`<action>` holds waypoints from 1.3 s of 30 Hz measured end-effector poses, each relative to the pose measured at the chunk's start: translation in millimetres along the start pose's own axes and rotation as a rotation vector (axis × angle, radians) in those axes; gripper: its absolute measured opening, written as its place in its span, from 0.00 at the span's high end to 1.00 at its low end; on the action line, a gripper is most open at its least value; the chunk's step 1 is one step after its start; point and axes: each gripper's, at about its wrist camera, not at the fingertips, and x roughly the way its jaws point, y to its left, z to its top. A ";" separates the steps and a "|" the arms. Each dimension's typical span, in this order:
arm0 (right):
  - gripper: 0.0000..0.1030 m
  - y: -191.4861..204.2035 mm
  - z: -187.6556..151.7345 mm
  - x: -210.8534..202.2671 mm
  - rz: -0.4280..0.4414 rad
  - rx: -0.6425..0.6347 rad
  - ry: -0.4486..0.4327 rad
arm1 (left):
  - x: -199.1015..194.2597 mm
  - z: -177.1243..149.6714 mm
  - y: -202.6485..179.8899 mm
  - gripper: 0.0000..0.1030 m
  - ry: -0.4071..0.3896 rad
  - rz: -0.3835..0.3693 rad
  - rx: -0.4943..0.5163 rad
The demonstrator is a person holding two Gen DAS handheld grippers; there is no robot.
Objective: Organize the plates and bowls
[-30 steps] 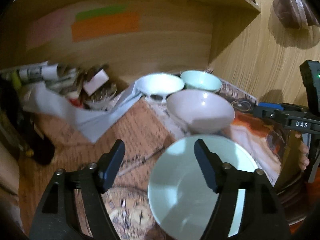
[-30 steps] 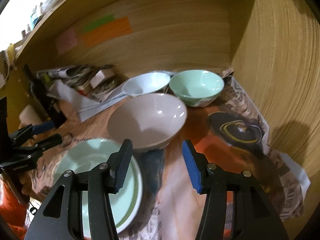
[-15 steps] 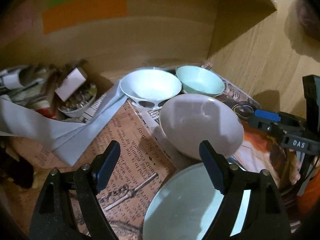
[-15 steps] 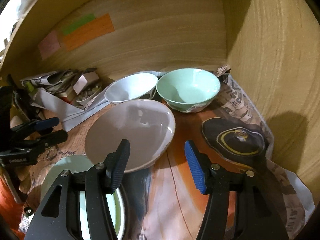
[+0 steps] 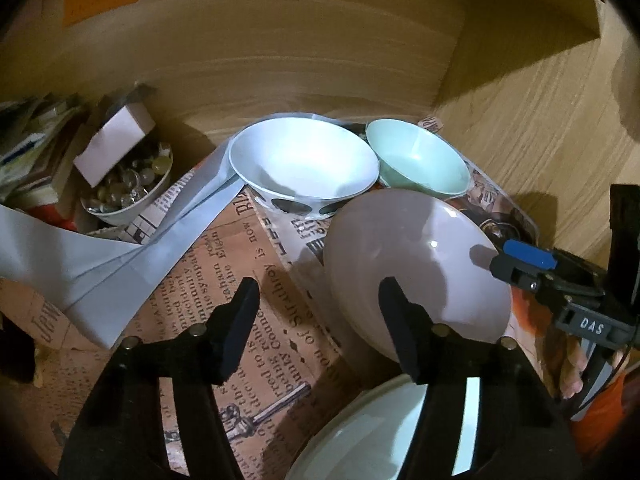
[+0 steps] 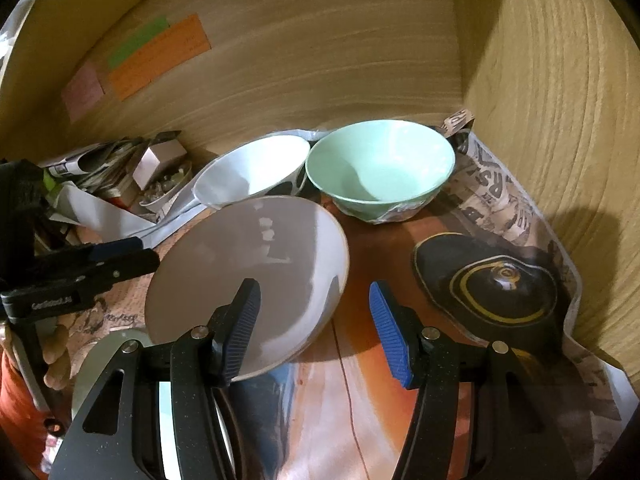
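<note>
A pale pinkish-grey bowl (image 5: pixel 420 256) sits tilted on the newspaper-lined shelf, also in the right wrist view (image 6: pixel 248 268). Behind it stand a white bowl with dark spots (image 5: pixel 304 164) (image 6: pixel 252 176) and a mint green bowl (image 5: pixel 420 162) (image 6: pixel 380 168). A pale green plate (image 5: pixel 384 436) (image 6: pixel 120 364) lies nearest me. My left gripper (image 5: pixel 320 316) is open, its right finger over the grey bowl's left rim. My right gripper (image 6: pixel 316 320) is open, straddling the grey bowl's right rim. Each gripper shows in the other's view: right (image 5: pixel 540 264), left (image 6: pixel 104 256).
A small bowl of trinkets with a white box (image 5: pixel 124 184) and stacked papers sit at the left. A grey folded paper (image 5: pixel 120 256) lies across the newspaper. A black and gold mat (image 6: pixel 484 288) lies at the right. Wooden walls close the back and right.
Both grippers have moved forward and down toward the pinkish-grey bowl, which now fills more of each view. The plate has slid toward the bottom edge. Both stay open.
</note>
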 end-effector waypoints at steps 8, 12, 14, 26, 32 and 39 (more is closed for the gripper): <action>0.71 0.5 -2.9 12.6 0.008 0.004 0.042 | 15.8 2.5 -4.6 0.68 0.061 -0.017 0.020; 0.75 -2.0 -3.6 17.0 0.013 0.017 0.051 | 22.0 1.9 -8.6 0.76 0.082 -0.031 0.037; 0.75 -3.4 -3.8 19.1 0.022 0.013 0.043 | 24.1 2.4 -9.8 0.77 0.084 -0.036 0.037; 0.76 2.8 -3.3 14.9 0.008 0.002 0.022 | 29.8 4.5 -10.9 0.85 0.100 -0.036 0.021; 0.75 6.6 -3.5 5.4 -0.014 -0.015 -0.016 | 20.0 3.6 -16.1 0.85 0.078 -0.034 0.040; 0.75 10.6 -1.5 -9.8 0.007 0.004 -0.060 | -4.4 0.2 -22.1 0.85 0.008 -0.035 0.062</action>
